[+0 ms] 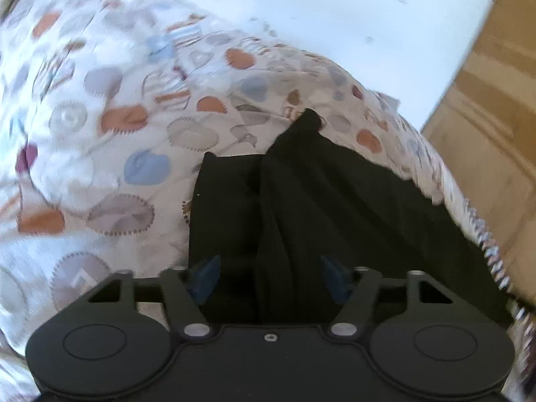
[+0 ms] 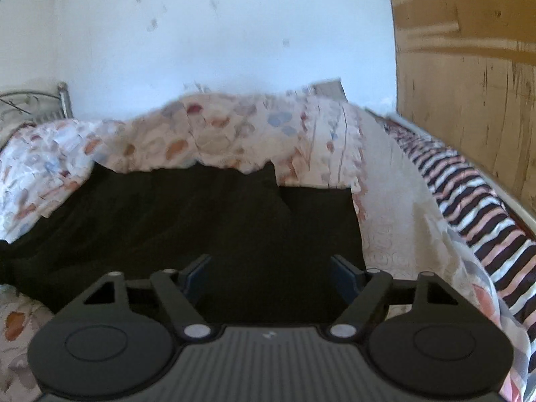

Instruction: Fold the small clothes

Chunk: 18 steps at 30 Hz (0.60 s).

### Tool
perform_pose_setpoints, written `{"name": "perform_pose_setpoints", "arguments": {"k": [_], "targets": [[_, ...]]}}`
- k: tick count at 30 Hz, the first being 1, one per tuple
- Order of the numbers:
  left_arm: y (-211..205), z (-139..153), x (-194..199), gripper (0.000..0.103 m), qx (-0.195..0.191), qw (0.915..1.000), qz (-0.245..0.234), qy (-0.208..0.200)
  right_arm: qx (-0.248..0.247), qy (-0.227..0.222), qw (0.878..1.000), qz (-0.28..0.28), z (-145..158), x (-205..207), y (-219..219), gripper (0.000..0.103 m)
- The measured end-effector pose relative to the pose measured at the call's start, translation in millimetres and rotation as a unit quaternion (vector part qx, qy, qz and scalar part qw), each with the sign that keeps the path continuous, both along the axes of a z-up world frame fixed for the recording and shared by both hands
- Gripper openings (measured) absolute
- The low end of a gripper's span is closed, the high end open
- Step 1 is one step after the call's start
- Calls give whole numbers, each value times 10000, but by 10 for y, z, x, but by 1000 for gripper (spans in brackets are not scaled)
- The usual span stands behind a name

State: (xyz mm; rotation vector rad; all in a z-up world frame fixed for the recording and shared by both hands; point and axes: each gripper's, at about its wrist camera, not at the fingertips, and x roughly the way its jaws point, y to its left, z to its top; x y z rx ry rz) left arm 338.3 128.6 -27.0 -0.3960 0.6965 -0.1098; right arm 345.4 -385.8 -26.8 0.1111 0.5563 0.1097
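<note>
A black garment (image 1: 321,201) lies on a bed cover printed with coloured blobs (image 1: 100,107). In the left wrist view it is creased, with a raised fold running away from me. My left gripper (image 1: 269,268) is open just over its near part, blue pads (image 1: 207,274) wide apart, nothing between them. In the right wrist view the same black garment (image 2: 187,221) spreads wide and fairly flat. My right gripper (image 2: 271,268) is open above its near right part, holding nothing.
The patterned bed cover (image 2: 234,134) bunches up behind the garment. A striped sheet (image 2: 469,194) runs along the bed's right edge. A wooden wardrobe (image 2: 462,67) stands to the right, a white wall (image 2: 217,33) behind, a metal headboard (image 2: 33,104) far left.
</note>
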Motion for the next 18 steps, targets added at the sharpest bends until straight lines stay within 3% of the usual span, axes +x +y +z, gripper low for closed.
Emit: {"name": "perform_pose_setpoints", "arguments": {"k": [2,4,6,8,9,10,12,14,18], "targets": [[4,-6,84,39,-75,9998,34,187,140,242,9996,-90,-56,120,-20,69],[-18,-28,154,16,-88,9991,-33,412,162,353,9990,-219,-103,169,-31,54],[-45,-38,179,5,-107,9987,-118,479,301,428,9981,-318,-137,172,-64,43],[-80,-16,183,2,75,9988,-145,463,446,467,9973,-350,-173,160,-108,23],[-88,8,176,2,146,9989,-116,436,462,486,9972,-346,-184,150,-117,18],[-87,48,159,2,238,9990,-54,372,467,476,9973,-322,-188,142,-121,3],[-26,164,113,1,362,9991,117,167,439,352,9978,-337,-144,99,-128,4],[119,296,51,1,238,9994,236,30,380,165,9984,-390,-42,27,-149,3],[317,340,-20,1,269,9994,71,220,442,33,9982,-411,130,-139,-294,3]]}}
